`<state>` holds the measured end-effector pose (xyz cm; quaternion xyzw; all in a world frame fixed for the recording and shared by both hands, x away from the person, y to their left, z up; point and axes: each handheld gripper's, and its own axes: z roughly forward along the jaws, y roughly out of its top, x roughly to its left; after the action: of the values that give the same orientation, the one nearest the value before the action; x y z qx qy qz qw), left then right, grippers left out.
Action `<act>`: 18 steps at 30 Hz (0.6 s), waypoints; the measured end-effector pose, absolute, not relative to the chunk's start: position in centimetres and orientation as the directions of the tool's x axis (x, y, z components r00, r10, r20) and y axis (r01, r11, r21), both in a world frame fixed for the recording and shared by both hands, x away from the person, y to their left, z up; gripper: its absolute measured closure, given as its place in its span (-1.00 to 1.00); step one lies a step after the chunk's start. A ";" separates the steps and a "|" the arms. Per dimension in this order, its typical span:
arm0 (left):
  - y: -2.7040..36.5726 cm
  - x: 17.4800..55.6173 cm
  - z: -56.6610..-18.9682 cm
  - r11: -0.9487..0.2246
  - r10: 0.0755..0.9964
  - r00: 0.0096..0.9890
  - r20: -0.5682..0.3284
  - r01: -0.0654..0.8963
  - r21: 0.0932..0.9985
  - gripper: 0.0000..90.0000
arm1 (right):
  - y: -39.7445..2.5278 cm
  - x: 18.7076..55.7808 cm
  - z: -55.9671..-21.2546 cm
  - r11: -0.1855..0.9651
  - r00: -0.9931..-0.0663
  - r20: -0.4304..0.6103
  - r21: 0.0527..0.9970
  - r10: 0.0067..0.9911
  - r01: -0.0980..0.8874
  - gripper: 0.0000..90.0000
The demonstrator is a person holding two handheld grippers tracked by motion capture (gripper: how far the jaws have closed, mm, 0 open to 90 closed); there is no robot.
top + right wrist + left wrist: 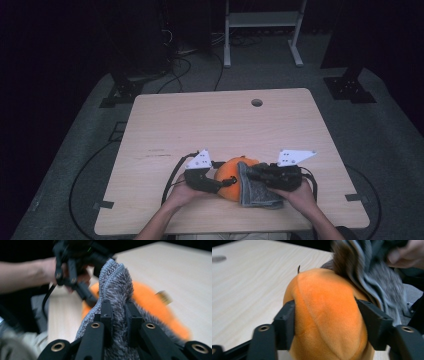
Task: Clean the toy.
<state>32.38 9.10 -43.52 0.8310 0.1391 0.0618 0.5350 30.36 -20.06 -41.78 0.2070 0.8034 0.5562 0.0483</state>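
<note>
An orange plush fruit (pixel 229 176) rests near the front edge of the wooden table (pixel 200 120). My left gripper (pixel 220 183) is shut on it; in the left gripper view both jaws press into the sides of the orange plush (pixel 327 315). A grey fuzzy cloth (pixel 252 187) drapes against the plush's right side. My right gripper (pixel 252 172) is shut on a fold of the grey cloth (pixel 116 290), with the orange plush (pixel 152 305) behind it. The far-off left gripper (pixel 75 272) appears in the right gripper view.
The table has a round cable hole (pixel 256 102) near its far edge. Black cables (pixel 172 175) trail from the grippers across the front of the table. Beyond the table stand a white frame (pixel 262 30) and dark equipment stands.
</note>
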 end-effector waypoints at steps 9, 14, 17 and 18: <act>8.7 32.7 -43.6 -0.387 0.301 0.947 -0.114 0.230 0.893 -0.70 | -20.3 31.8 -42.3 0.295 -0.878 0.162 0.901 0.451 0.318 0.76; 8.9 33.0 -43.9 -0.390 0.285 0.946 -0.154 0.261 0.883 -0.50 | -19.9 30.7 -42.1 0.331 -0.889 0.120 0.899 0.442 0.286 0.76; 8.8 32.4 -43.3 -0.397 0.280 0.959 -0.044 0.158 0.904 -0.13 | -20.1 30.6 -41.9 0.328 -0.888 0.108 0.904 0.448 0.275 0.76; 8.6 31.6 -42.8 -0.398 0.292 0.952 0.086 0.040 0.916 -0.09 | -20.4 30.2 -41.1 0.319 -0.885 0.067 0.918 0.460 0.235 0.76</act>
<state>31.60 8.60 -42.76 0.8279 0.1003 0.1170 0.5392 30.23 -20.45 -41.05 0.2159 0.8053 0.5423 0.1038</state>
